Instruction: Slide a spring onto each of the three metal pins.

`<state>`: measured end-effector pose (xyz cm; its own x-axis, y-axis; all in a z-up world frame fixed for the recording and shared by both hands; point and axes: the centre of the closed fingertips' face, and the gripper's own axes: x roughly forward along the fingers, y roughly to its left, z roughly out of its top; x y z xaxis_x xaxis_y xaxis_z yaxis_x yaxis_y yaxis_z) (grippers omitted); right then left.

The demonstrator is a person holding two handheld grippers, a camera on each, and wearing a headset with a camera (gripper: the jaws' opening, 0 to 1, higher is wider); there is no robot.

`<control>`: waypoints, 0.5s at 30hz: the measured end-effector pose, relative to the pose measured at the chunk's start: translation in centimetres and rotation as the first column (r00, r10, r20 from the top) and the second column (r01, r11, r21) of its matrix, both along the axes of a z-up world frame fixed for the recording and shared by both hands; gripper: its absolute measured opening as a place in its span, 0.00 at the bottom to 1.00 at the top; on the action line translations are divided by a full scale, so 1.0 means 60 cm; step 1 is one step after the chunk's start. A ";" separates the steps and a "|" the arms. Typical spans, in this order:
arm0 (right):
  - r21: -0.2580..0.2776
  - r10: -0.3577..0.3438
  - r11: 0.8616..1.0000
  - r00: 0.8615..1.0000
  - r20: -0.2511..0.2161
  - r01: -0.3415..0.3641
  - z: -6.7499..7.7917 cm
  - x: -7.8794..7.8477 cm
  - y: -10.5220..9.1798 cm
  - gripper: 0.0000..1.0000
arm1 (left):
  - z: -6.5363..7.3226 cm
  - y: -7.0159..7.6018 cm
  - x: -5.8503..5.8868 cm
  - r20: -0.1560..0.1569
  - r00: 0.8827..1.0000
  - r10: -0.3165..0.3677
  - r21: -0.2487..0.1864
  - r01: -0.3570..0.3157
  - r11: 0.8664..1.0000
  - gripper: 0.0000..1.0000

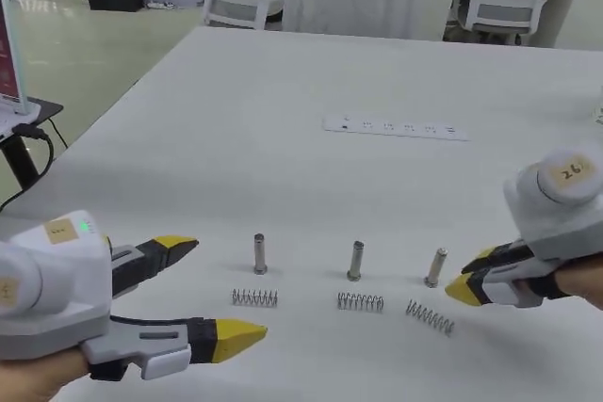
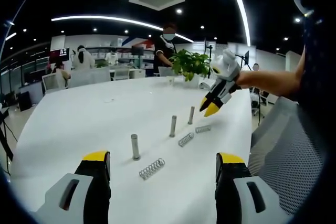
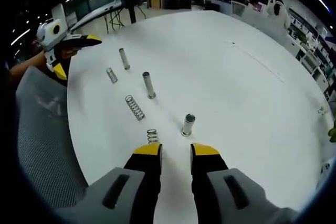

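Three upright metal pins stand in a row on the white table [image 1: 283, 138]: left pin [image 1: 259, 254], middle pin [image 1: 355, 260], right pin [image 1: 436, 267]. A loose spring lies in front of each: left spring [image 1: 254, 297], middle spring [image 1: 360, 302], right spring [image 1: 430, 317]. My left gripper [image 1: 221, 289] is wide open, just left of the left spring [image 2: 151, 168] and left pin [image 2: 135, 146]. My right gripper [image 1: 468, 275] is open by a narrow gap, empty, right of the right pin [image 3: 188, 124], with the right spring [image 3: 152, 136] just ahead of one jaw tip.
A flat white power strip [image 1: 396, 127] lies further back on the table. Office chairs [image 1: 349, 7] stand along the far edge. A potted plant [image 2: 190, 64] sits at the table's end, with a person [image 2: 168, 51] behind it. A mesh chair back [image 3: 47, 129] is near me.
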<state>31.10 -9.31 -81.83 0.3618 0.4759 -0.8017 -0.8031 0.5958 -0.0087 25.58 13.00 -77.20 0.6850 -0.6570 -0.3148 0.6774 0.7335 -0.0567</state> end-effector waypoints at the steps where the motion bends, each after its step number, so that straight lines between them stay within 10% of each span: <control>1: 0.000 0.005 1.000 1.000 -0.003 -0.005 -0.002 -0.003 0.000 0.20 | 0.000 0.000 0.000 0.001 1.000 -0.001 0.000 0.001 1.000 0.79; 15: -0.036 0.105 0.994 0.992 -0.064 -0.108 -0.035 -0.037 0.011 0.18 | 0.003 0.002 0.000 0.004 1.000 0.000 -0.001 0.000 1.000 0.79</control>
<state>28.87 -8.65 -83.95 0.2598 0.4770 -0.8397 -0.8618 0.5069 0.0213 25.60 13.12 -77.04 0.6864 -0.6571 -0.3115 0.6775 0.7335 -0.0544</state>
